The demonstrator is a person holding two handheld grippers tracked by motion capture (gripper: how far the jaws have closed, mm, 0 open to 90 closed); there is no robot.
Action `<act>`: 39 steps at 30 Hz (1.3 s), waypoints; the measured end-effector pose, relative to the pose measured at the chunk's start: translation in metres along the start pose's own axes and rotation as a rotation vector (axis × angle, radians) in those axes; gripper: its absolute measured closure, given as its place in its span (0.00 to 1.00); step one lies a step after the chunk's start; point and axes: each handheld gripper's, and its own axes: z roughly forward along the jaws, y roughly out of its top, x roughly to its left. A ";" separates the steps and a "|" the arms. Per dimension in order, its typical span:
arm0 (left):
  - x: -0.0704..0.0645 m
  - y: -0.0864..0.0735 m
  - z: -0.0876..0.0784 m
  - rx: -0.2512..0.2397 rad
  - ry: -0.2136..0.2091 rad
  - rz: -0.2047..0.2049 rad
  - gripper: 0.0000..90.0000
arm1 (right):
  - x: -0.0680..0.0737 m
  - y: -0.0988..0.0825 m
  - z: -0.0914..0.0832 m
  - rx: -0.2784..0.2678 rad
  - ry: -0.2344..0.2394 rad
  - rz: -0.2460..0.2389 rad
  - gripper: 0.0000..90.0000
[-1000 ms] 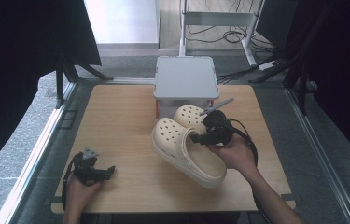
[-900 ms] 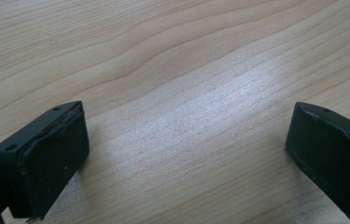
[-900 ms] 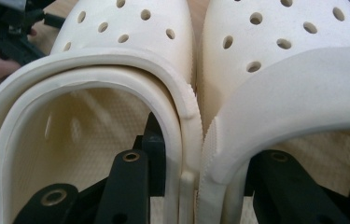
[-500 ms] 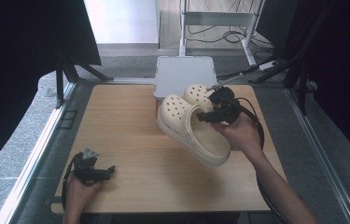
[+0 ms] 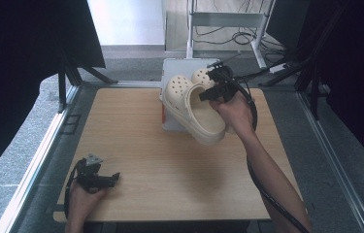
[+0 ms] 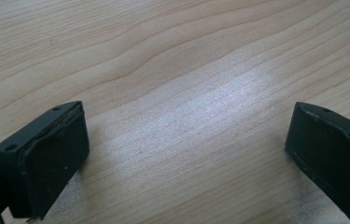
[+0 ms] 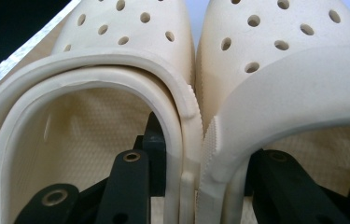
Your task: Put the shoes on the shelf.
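Pinching both cream clogs [image 5: 194, 109] together by their adjoining inner walls, the right gripper [image 5: 217, 91] carries the pair as one above the white box [image 5: 174, 68], while the left gripper [image 5: 103, 180] rests released on the table [image 5: 131, 145].

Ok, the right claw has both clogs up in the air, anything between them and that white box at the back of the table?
Nothing visible. The right claw pinches the two cream clogs together by their inner walls, and in the high view they hang over the near part of the white box, with no object seen between clogs and box.
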 end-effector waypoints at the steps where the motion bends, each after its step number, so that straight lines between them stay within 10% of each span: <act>1: 0.000 0.000 0.000 0.000 0.000 0.001 0.00 | -0.001 0.004 0.003 -0.004 -0.018 0.009 0.74; 39: 0.000 0.001 0.001 0.001 -0.009 0.010 0.00 | -0.037 0.110 0.105 -0.056 -0.233 0.304 0.74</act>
